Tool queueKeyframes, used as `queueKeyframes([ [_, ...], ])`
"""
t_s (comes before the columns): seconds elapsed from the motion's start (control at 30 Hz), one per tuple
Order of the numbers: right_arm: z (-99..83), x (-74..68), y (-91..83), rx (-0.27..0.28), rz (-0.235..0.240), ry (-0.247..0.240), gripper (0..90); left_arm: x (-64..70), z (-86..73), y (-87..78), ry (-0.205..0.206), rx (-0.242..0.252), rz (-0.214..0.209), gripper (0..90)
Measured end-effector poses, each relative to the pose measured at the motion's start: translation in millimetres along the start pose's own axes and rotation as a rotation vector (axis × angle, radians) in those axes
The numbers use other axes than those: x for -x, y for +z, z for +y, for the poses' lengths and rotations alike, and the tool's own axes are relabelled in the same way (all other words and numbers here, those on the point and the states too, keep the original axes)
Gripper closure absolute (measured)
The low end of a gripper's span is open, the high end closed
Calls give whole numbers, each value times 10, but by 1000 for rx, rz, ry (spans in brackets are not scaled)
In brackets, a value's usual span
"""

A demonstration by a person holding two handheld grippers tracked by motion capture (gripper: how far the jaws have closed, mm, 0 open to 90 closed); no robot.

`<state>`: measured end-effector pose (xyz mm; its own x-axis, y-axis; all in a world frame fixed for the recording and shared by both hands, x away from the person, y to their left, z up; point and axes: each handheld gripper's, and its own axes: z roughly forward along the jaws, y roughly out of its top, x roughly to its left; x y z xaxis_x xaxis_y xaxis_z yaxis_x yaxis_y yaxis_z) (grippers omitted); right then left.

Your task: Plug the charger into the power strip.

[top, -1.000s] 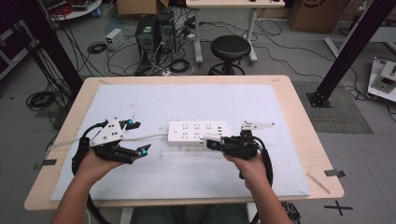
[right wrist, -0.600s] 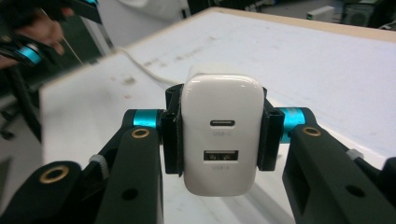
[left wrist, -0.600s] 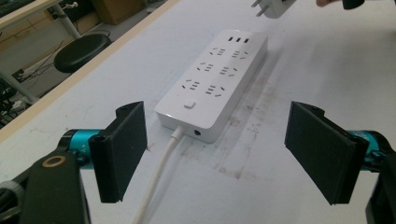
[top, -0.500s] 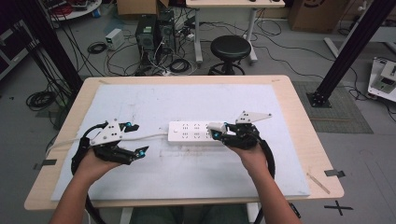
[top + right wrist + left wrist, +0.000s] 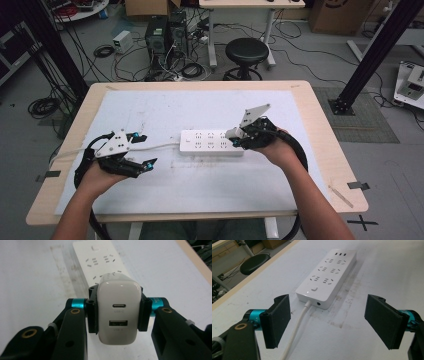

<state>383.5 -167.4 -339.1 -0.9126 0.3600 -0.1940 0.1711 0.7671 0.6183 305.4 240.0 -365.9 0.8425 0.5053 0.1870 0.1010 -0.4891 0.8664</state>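
A white power strip (image 5: 211,143) lies mid-table with its white cord (image 5: 155,146) running left. In the left gripper view the strip (image 5: 329,272) lies ahead of the jaws and the cord (image 5: 295,330) passes between them. My left gripper (image 5: 145,150) rests on the mat, open and holding nothing. My right gripper (image 5: 235,137) hovers over the strip's right end, shut on a white USB charger (image 5: 118,312) whose two ports face the camera. Below the charger lies the power strip (image 5: 100,258).
A pale mat (image 5: 200,110) covers the wooden table (image 5: 320,130). Small tape pieces (image 5: 358,185) sit near the right front edge. Beyond the table stand a black stool (image 5: 246,52), computer boxes and cables on the floor.
My right gripper has lifted and swung right and back, bringing the charger from beside the strip to above its right end. The left gripper has stayed put.
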Motion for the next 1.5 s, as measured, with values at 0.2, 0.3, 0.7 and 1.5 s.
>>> queueKeyframes([
  [0.2,236,161,177,-143,53,-99,631,-12,-48,-33,-7,-7,3,210],
  [0.3,311,231,277,-195,78,-137,631,-25,-80,-48,-11,-11,4,210],
  [0.7,508,408,649,-360,153,-245,631,-105,-227,-84,-43,-24,20,210],
  [1.5,625,502,983,-499,245,-308,635,-140,-277,-81,-54,-27,24,209],
])
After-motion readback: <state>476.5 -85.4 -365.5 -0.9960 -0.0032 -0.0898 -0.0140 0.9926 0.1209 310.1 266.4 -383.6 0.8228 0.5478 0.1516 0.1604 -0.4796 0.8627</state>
